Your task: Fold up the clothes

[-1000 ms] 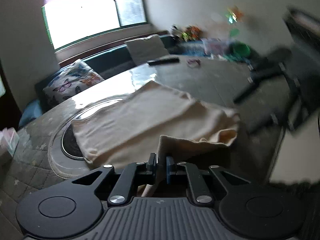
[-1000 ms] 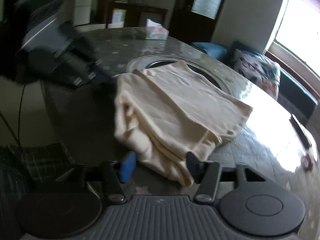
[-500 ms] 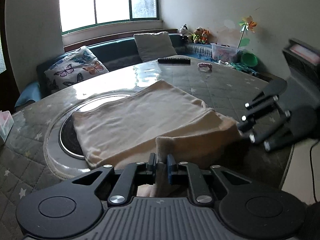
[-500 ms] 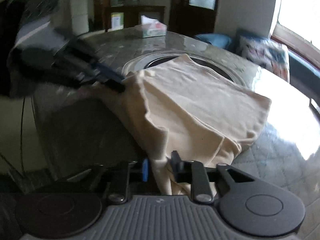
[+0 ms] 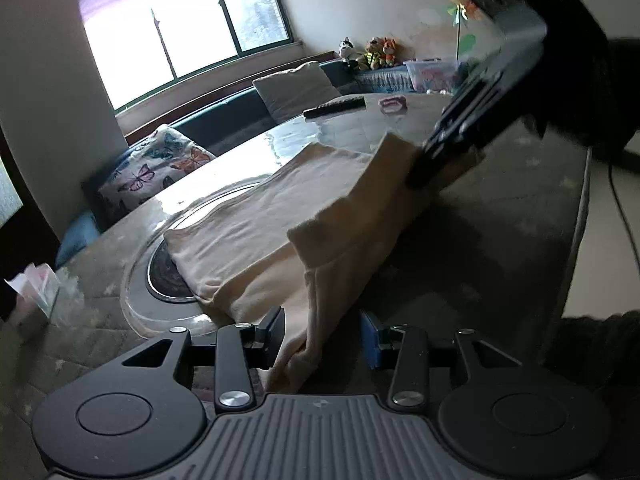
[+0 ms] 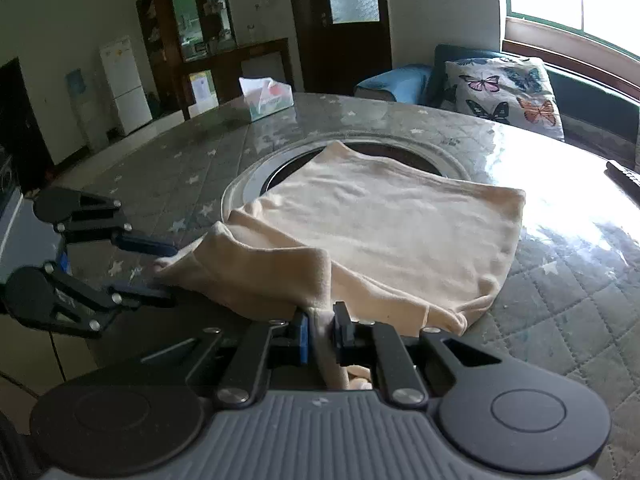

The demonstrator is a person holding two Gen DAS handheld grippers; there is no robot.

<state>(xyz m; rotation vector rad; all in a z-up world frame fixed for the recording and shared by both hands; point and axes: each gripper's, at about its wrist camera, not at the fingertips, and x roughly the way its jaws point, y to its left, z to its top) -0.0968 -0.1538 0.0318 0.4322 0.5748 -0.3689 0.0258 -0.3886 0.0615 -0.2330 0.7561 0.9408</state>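
Note:
A cream garment (image 5: 288, 216) lies partly folded on the round table (image 5: 500, 240), over its centre ring; it also shows in the right wrist view (image 6: 384, 232). My left gripper (image 5: 322, 334) is open, with a hanging corner of the garment between its spread fingers. It shows open in the right wrist view (image 6: 160, 268) at the garment's left corner. My right gripper (image 6: 320, 334) is shut on the garment's near edge and holds it up. It appears in the left wrist view (image 5: 452, 152) on the raised far corner.
A tissue box (image 6: 266, 98) stands at the far side of the table. A remote (image 5: 334, 107) and a small pink item (image 5: 394, 105) lie near the window side. A sofa with a butterfly cushion (image 6: 508, 92) runs behind. A cable (image 5: 624, 216) hangs off the right edge.
My left gripper has opened and let go of the garment corner. My right gripper has shut on the near edge and lifted it.

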